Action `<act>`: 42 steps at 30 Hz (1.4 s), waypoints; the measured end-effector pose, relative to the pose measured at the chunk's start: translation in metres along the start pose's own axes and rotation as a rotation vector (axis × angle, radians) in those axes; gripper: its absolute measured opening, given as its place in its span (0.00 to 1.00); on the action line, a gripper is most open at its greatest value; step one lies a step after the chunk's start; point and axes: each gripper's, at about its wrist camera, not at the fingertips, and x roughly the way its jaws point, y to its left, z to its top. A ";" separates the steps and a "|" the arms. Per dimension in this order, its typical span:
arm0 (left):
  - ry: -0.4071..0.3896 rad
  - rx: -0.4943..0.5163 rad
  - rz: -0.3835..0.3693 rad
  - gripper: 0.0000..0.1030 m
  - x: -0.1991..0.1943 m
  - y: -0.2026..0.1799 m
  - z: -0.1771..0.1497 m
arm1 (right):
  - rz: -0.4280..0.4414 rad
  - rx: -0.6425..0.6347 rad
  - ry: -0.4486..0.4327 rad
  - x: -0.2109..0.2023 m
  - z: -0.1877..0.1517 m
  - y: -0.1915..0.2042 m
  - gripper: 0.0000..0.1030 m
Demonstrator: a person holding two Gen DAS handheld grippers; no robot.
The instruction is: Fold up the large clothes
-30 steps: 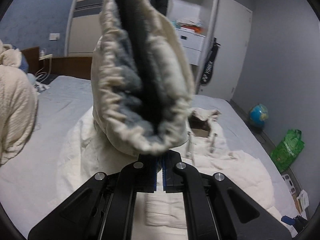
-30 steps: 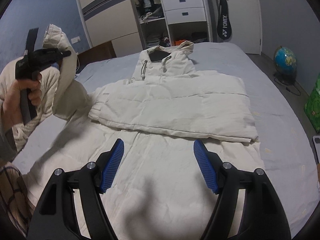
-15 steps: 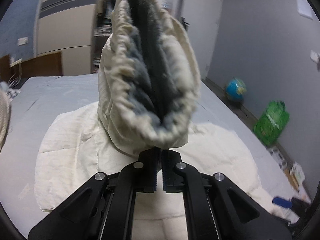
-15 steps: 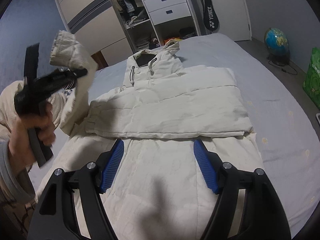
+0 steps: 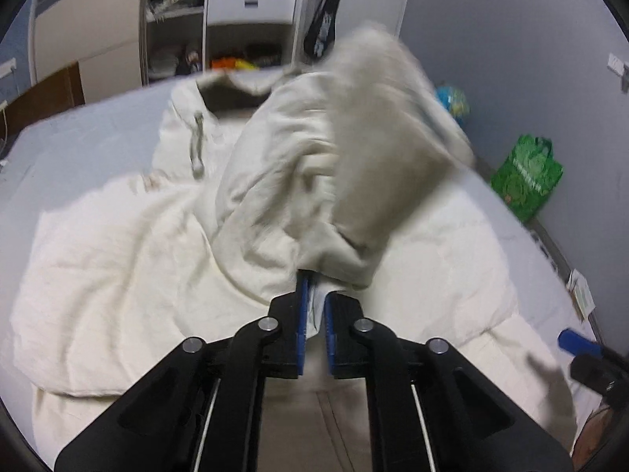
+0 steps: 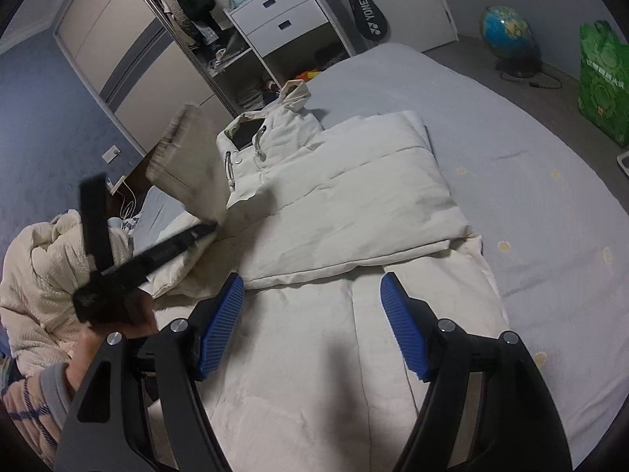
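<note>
A cream padded hooded jacket (image 6: pixel 346 196) lies spread on the grey bed (image 6: pixel 530 181), its right half folded across the chest. My left gripper (image 5: pixel 316 287) holds the cuff end of the other sleeve (image 5: pixel 354 165) over the jacket body. Its jaws are opening by a narrow gap, and cloth still sits between the pads. In the right wrist view the left gripper (image 6: pixel 210 230) is at the jacket's left side, the sleeve (image 6: pixel 188 165) rising from its tip. My right gripper (image 6: pixel 310 314) hovers open above the jacket's lower part, nothing between its fingers.
A crumpled cream blanket (image 6: pixel 35 275) lies at the bed's left edge beside the person's hand (image 6: pixel 102 338). An open wardrobe with white drawers (image 6: pixel 283 19) stands beyond the bed's head. A globe (image 6: pixel 507 35) and a green bag (image 6: pixel 601 82) stand on the floor at right.
The left gripper swung down and right over the jacket, carrying the sleeve, which now tips forward. Its jaws have parted slightly. The right gripper rolled and shifted a little, still open.
</note>
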 end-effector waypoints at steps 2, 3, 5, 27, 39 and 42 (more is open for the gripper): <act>0.031 0.017 0.000 0.14 0.009 -0.003 -0.009 | 0.003 -0.002 0.007 0.001 -0.001 0.000 0.67; 0.038 0.027 0.001 0.15 0.010 -0.004 -0.012 | 0.005 -0.005 0.011 0.002 -0.001 0.001 0.67; 0.057 0.034 -0.022 0.15 0.012 -0.004 -0.019 | 0.011 -0.013 0.023 0.004 -0.002 0.004 0.67; 0.065 0.034 -0.133 0.16 -0.011 0.020 -0.045 | 0.352 0.446 0.250 0.122 0.023 0.008 0.65; 0.034 0.025 -0.136 0.89 -0.026 0.011 -0.044 | 0.262 0.371 0.167 0.108 0.053 0.007 0.12; -0.048 0.023 -0.138 0.94 -0.044 0.013 -0.042 | 0.251 0.343 0.128 0.099 0.074 0.006 0.11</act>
